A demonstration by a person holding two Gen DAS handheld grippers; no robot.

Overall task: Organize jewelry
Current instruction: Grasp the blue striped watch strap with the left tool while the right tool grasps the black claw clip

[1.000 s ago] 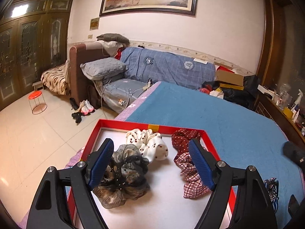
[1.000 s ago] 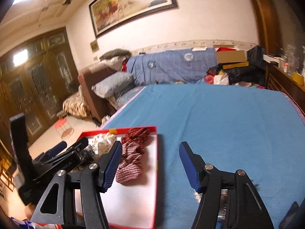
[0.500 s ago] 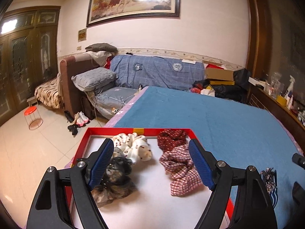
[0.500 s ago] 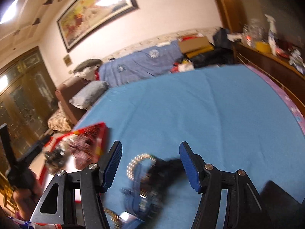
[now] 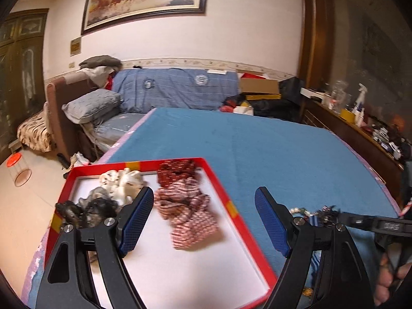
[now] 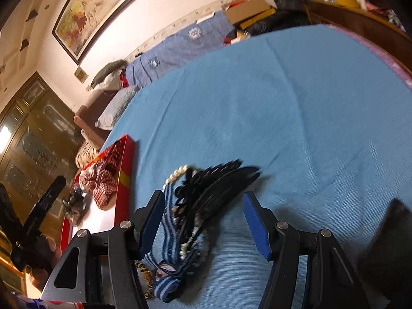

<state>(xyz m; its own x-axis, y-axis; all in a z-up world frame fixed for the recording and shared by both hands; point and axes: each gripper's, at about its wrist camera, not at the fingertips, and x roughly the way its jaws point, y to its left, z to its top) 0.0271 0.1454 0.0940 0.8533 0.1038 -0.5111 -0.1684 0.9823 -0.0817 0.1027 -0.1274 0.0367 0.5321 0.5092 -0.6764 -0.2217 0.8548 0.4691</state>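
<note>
Right wrist: headbands [image 6: 195, 206] lie between parted jaws, untouched.

A shallow red tray [image 5: 219, 182] with a white floor sits at the edge of the blue-covered worktop [image 5: 283, 149]. Inside lie four scrunchies — a cream dotted one [image 5: 121, 181] and a dark red one [image 5: 177, 171] along the far wall, a grey-brown gauzy one [image 5: 90, 206] at the left, and a red checked one [image 5: 188, 213] sprawled toward the middle. Just beside the tray, out on the cloth, lies a loose heap of hair things — a blue-and-white striped headband [image 6: 170, 234], a pearl band [image 6: 177, 173] and black combs [image 6: 221, 185] lying across them.
</note>
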